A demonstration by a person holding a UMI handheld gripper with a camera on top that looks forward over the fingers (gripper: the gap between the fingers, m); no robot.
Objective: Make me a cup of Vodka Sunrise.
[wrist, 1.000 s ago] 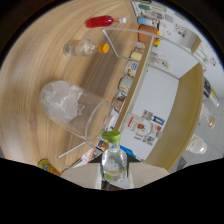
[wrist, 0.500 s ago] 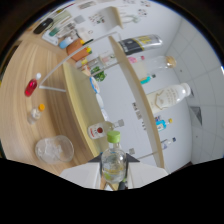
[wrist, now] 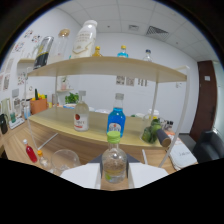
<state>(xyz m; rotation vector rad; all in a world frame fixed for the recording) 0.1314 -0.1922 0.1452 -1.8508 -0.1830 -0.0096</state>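
My gripper (wrist: 114, 174) is shut on a small clear bottle (wrist: 114, 159) with a green cap, which stands upright between the white fingers (wrist: 81, 176). Pale liquid shows in the bottle's lower part. Just ahead and left of the fingers a clear plastic cup (wrist: 64, 160) stands on the wooden table (wrist: 15, 145). Left of the cup lie a slim red-filled bottle (wrist: 30, 152) and a small bottle with an orange cap (wrist: 43, 160). Beyond them, a clear bottle with a red label (wrist: 81, 116) and a blue bottle (wrist: 116, 121) stand on the lower shelf.
A two-level wooden shelf (wrist: 125, 66) runs across behind the table. Its top board carries a tall white bottle (wrist: 85, 39) and other bottles. A green bottle (wrist: 149, 133) and a dark can (wrist: 164, 138) lie at the lower shelf's right end. A dark chair (wrist: 210, 146) stands far right.
The view has swung up from looking down on the table to facing the shelf. The green-capped bottle has stayed between the fingers throughout and is now upright.
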